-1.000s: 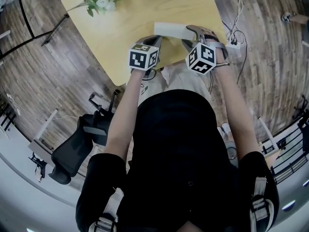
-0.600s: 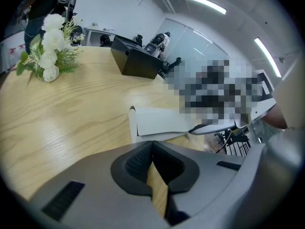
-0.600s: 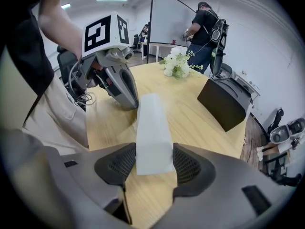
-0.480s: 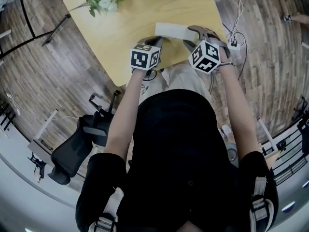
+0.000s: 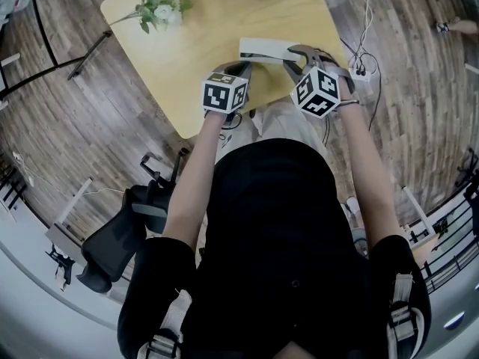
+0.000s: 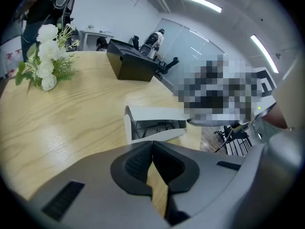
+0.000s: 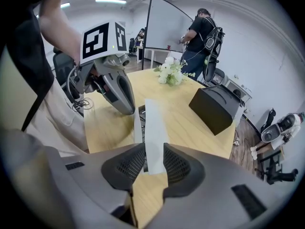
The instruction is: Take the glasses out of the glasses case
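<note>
The glasses case (image 6: 155,113) is located on the desk (image 5: 202,43), in the upper centre of the head view, close to the desk edge nearest the person. In the left gripper view the case is seen open, with the dark glasses (image 6: 159,126) lying inside it. The jaws of the right gripper (image 7: 153,162) have just been closing and are clamped on the white lid of the case, which stands upright between them. The jaws of the left gripper (image 6: 152,149) are closed together with nothing held; they are positioned just below the case in that frame, apart from it. A bunch of white flowers (image 5: 161,6) and a black box (image 7: 217,106) are placed further up the desk.
</note>
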`<state>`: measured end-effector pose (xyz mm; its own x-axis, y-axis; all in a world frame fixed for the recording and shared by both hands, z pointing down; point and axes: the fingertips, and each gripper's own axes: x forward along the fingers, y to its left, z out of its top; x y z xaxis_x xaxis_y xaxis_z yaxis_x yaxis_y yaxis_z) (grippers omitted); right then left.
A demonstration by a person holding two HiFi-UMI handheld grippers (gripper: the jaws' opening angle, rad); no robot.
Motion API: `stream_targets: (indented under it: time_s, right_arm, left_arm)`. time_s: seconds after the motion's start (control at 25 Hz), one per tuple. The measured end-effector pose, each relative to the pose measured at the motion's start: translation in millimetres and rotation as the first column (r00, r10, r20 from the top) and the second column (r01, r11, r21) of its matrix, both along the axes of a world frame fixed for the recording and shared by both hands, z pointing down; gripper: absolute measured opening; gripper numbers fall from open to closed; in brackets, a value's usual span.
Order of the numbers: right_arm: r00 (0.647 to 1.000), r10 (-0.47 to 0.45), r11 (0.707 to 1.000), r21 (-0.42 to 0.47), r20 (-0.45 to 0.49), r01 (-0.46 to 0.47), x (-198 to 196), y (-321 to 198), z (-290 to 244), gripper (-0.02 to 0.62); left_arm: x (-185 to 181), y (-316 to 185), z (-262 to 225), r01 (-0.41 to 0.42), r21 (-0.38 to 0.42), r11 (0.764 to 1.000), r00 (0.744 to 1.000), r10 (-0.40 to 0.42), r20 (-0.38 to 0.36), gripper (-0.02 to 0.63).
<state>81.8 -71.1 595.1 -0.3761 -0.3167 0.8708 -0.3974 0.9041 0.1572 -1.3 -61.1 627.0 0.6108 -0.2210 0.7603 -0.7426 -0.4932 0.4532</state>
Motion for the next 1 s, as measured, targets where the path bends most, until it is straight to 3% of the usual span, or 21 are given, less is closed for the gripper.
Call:
stream_targets:
  time_s: [0.44,0.72,1.0]
  right_arm:
    - [0.999,0.011,0.997,0.072,-0.031,-0.009,3,-3,-10,0.041]
    - [0.997,0.059,0.990,0.128,-0.044,-0.053,4,-15,-16,0.034]
    - [0.985,0.169,0.971,0.176,-0.015,-0.164,10,-35,-20,0.032]
  left_arm:
    - [-2,7,-14,-0.005,0.025,1.000,1.000,0.005,-0.014,0.021]
    - [-6,7,-22,-0.007,0.037,0.999,1.000,0.008,-0.025,0.021]
    - [-11,2,-29,0.012,0.047,0.999,0.999,-0.011,-0.031,0.021]
